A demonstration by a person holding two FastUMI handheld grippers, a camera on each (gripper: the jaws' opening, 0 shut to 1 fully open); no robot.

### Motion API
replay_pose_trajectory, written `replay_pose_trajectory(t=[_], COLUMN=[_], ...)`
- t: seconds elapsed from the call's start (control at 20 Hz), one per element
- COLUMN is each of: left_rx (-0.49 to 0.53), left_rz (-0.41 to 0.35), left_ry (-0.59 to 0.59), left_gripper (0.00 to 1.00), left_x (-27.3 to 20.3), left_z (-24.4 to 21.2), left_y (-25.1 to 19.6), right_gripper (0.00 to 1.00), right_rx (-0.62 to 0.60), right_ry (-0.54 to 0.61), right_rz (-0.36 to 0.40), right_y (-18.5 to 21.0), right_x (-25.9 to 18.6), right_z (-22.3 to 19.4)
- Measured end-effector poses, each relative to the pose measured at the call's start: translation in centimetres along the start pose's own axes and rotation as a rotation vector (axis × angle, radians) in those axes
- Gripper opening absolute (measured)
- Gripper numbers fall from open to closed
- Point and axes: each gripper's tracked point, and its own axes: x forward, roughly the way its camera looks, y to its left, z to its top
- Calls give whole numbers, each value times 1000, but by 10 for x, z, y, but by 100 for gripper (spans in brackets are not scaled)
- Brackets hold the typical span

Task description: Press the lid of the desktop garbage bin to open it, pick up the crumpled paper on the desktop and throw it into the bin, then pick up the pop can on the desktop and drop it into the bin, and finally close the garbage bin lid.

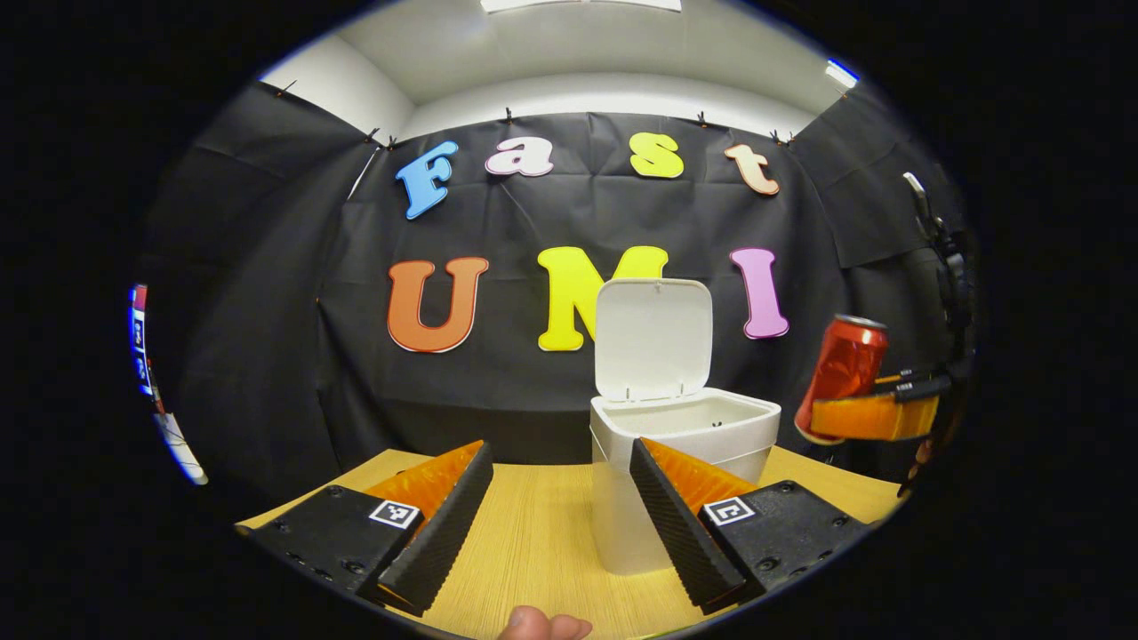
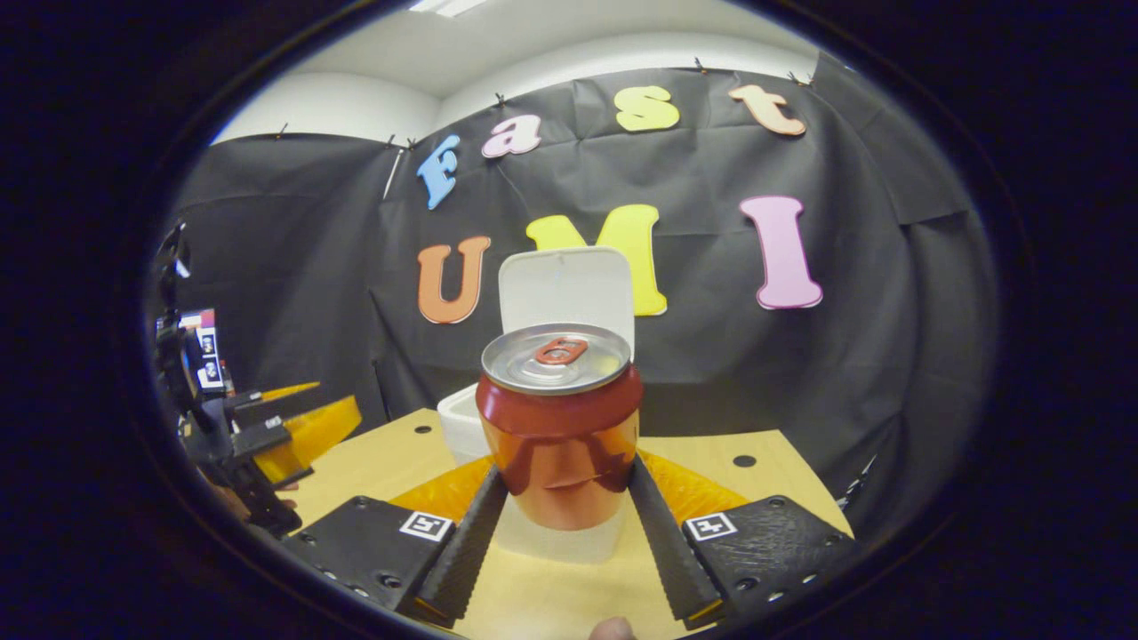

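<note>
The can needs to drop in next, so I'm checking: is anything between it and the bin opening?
Nothing visible: the lid stands open, and the can, in the right hand-held gripper, is beside the bin.

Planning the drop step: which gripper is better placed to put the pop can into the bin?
The right gripper: it is shut on the pop can, held clear of the table with the open-lidded garbage bin just beyond. The left gripper is open, holding nothing, in front of the bin.
</note>
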Motion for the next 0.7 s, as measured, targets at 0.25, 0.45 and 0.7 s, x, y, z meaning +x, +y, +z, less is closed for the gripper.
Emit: replay_pose_trajectory(t=[0.25, 0.45, 0.7], left_rx=[-15, -30, -3], left_rz=[-1, 7, 33], left_ry=[12, 34, 38], left_gripper=[100, 100, 100], left_x=[-20, -35, -47], left_z=[-12, -23, -32], left_y=[5, 10, 23], right_gripper=[80, 80, 81], right_rx=[-17, -38, -31], right_ry=[-29, 0, 91], right_rz=[-20, -56, -47], right_y=[5, 9, 17], right_x=[46, 95, 135], right_z=[43, 39, 15])
